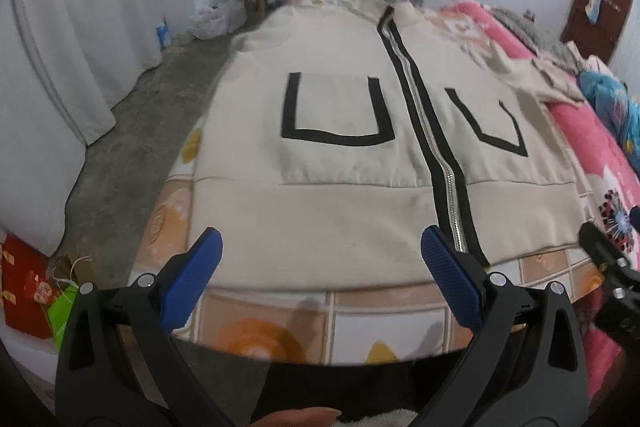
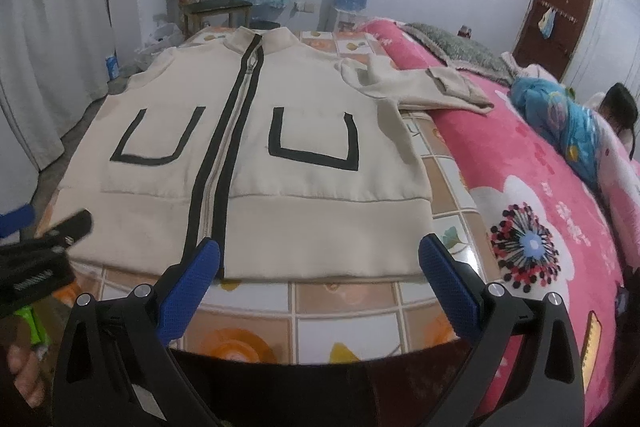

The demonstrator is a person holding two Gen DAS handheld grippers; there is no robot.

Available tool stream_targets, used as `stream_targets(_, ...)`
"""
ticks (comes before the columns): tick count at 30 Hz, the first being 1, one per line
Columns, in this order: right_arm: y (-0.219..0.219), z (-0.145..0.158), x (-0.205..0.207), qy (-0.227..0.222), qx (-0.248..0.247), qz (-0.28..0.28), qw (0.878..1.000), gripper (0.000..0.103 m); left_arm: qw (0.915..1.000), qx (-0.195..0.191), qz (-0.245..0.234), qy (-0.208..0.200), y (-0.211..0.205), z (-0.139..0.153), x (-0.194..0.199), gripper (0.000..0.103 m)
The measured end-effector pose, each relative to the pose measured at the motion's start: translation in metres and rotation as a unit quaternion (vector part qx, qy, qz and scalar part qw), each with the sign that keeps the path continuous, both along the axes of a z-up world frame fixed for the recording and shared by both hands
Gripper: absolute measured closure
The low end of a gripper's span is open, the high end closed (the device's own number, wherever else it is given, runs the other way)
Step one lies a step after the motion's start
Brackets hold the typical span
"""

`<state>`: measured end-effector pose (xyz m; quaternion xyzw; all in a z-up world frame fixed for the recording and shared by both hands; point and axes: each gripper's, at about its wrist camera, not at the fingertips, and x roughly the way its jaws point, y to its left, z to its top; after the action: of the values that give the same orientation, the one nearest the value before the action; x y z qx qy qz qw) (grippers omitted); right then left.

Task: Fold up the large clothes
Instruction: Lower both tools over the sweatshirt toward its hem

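The cream zip-front jacket with black trim [image 2: 256,163] lies flat, unfolded, on the tile-patterned bed sheet [image 2: 344,331]. Left claw [image 1: 320,263] and right claw [image 2: 320,267] hover spread and empty at its hem; folding seems not yet begun, so each likely needs a hem corner.

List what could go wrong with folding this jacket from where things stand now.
1. The jacket lies near the bed's left edge; its left side could slip toward the floor when pulled.
2. The right sleeve lies stretched onto the pink blanket, which may drag when it is folded in.
3. Both the left gripper and right gripper are open near the hem; a shallow pinch may catch only one layer beside the zipper.
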<state>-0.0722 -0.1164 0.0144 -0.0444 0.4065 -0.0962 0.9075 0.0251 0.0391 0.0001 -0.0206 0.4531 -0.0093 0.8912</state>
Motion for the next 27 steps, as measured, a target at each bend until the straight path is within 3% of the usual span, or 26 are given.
stream_targets(6, -0.014, -0.015, 0.063, 0.052, 0.036, 0.015, 0.998, 0.006, 0.9980, 0.046, -0.023, 0.036, -0.025, -0.026, 0.061, 0.007)
stream_targets(12, -0.020, -0.037, 0.137, 0.100, 0.061, 0.036, 0.993, 0.006, 0.9949, 0.078, -0.018, 0.062, -0.032, -0.044, 0.115, 0.007)
stream_targets(18, -0.019, -0.060, 0.192, 0.134, 0.067, 0.060, 0.987, 0.006, 0.9910, 0.080, -0.026, 0.104, -0.030, -0.061, 0.142, 0.006)
stream_targets(23, -0.014, -0.077, 0.209, 0.158, 0.060, 0.078, 0.982, 0.006, 0.9936, 0.032, -0.030, 0.104, -0.016, -0.064, 0.141, 0.006)
stream_targets(27, -0.016, -0.094, 0.215, 0.197, 0.059, 0.072, 0.976, 0.006, 0.9937, 0.035, -0.039, 0.099, -0.016, -0.064, 0.138, 0.006)
